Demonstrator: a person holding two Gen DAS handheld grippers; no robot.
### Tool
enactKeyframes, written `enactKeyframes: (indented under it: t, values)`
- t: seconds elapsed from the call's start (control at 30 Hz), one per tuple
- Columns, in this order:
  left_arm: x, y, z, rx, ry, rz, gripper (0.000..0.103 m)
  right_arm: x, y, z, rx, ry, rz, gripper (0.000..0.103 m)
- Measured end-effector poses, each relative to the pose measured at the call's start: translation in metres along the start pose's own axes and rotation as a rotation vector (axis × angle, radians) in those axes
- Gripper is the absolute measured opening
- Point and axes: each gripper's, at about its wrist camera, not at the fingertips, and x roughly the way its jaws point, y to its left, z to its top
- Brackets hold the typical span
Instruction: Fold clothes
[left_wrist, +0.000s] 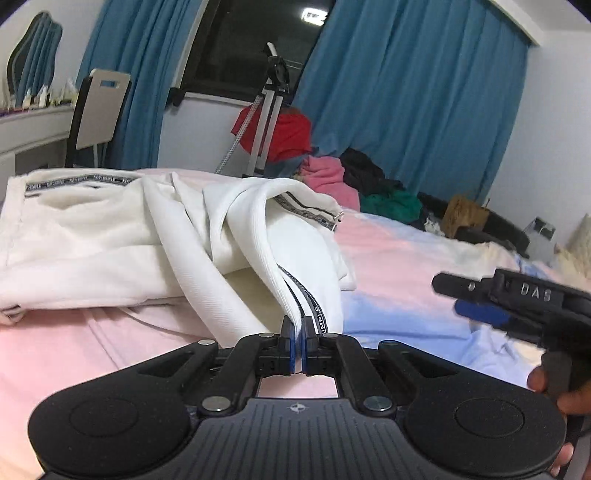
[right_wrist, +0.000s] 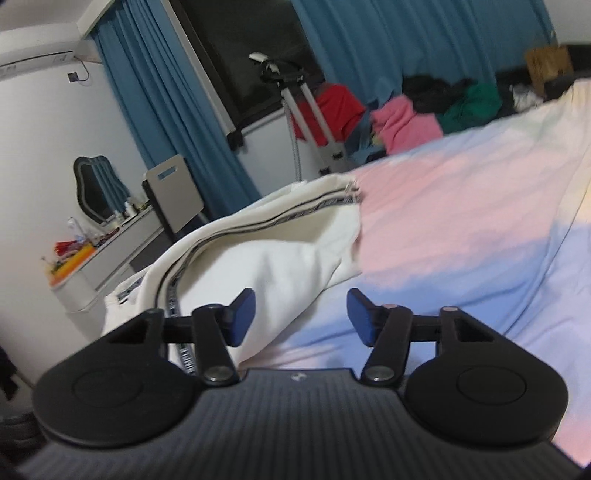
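White zip jacket (left_wrist: 122, 236), soft, thick and floppy, heaped near the bed (left_wrist: 399, 258) left edge, hem pinched in closed left tongs (left_wrist: 298, 339); right tongs (right_wrist: 300, 317) wide open, empty; best gripped along trimmed edges

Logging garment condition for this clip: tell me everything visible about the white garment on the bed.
The white garment is soft, slightly ribbed fabric with a dark lettered tape trim along its edges. It lies crumpled and partly folded on the pink and blue bedsheet. One trimmed edge is lifted into a taut ridge, pinched in the shut left gripper. The open right gripper hangs beside it, holding nothing.
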Motion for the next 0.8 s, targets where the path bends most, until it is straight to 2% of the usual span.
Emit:
enactKeyframes:
  t: [0.07, 0.2, 0.3, 0.47, 0.63, 0.7, 0.73, 0.8]
  values:
    - [0.001, 0.003, -0.002, -0.006, -0.008, -0.011, 0.003, 0.012, 0.001, 0.009, 0.045, 0.039, 0.017, 0.058]
    - [0.009, 0.018, -0.014, -0.092, 0.049, -0.045, 0.003, 0.057, 0.005, 0.039, 0.145, 0.086, 0.050, 0.058]
    - [0.018, 0.030, -0.015, -0.133, 0.065, -0.070, 0.003, 0.114, 0.016, 0.067, 0.167, 0.132, 0.011, 0.058]
    - [0.039, 0.046, -0.018, -0.172, 0.079, -0.089, 0.003, 0.213, 0.035, 0.100, 0.112, 0.157, -0.125, 0.058]
    - [0.066, 0.066, -0.020, -0.206, 0.096, -0.126, 0.003, 0.296, 0.029, 0.109, 0.151, 0.219, -0.278, 0.057]
    - [0.076, 0.073, -0.021, -0.222, 0.099, -0.146, 0.003, 0.314, 0.025, 0.111, 0.154, 0.215, -0.288, 0.035]
    - [0.079, 0.076, -0.022, -0.222, 0.094, -0.158, 0.003, 0.320, 0.025, 0.112, 0.136, 0.220, -0.308, 0.013]
    - [0.084, 0.078, -0.022, -0.208, 0.079, -0.176, 0.003, 0.323, 0.026, 0.115, 0.093, 0.216, -0.345, 0.009]
